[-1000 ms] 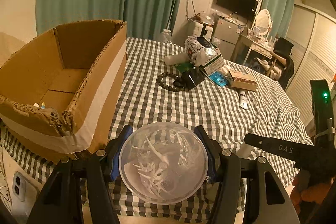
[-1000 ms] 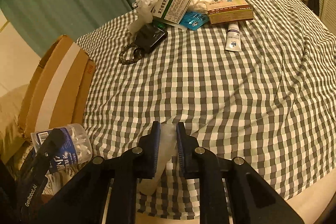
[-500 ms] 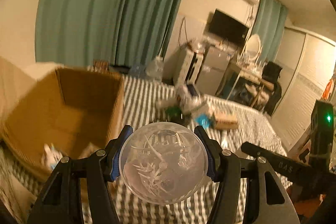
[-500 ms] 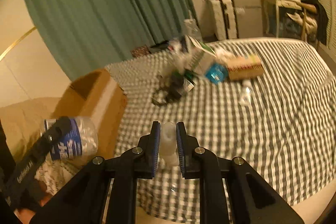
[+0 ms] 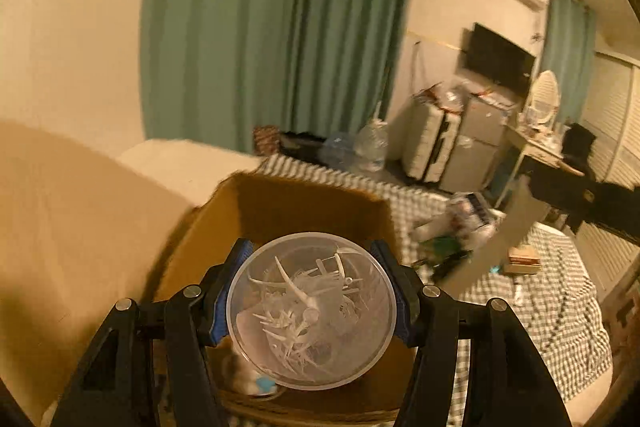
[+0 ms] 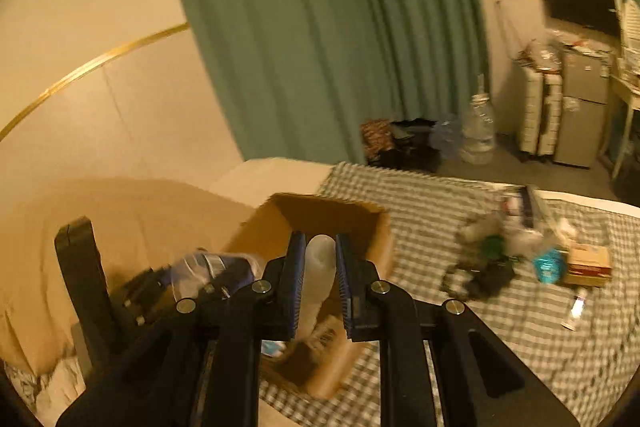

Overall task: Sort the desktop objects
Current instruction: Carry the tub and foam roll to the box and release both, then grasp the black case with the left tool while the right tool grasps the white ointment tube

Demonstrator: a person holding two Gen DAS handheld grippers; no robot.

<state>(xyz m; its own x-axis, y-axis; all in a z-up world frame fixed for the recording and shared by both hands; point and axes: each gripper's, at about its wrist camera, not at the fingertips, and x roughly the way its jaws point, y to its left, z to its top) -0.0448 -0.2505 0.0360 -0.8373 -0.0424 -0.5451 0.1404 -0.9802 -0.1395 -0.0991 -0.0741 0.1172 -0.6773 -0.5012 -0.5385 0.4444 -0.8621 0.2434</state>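
Both claws loaded over the box

The box [image 5: 316, 207] floor is mostly hidden and its contents blurred; left claw [image 5: 312, 307] clamps a tub [image 5: 312, 311] of picks above it, right claw [image 6: 318, 283] pinches a pale tube [image 6: 320, 267] whose lower end is cut off.

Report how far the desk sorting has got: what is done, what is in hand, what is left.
Done: a few small items already lie in the cardboard box. In hand: the left gripper clamps a clear tub of floss picks over the box, and the right gripper pinches a small translucent bottle above it. Left: a blurred pile of boxes, a tube and dark items on the checked tablecloth.
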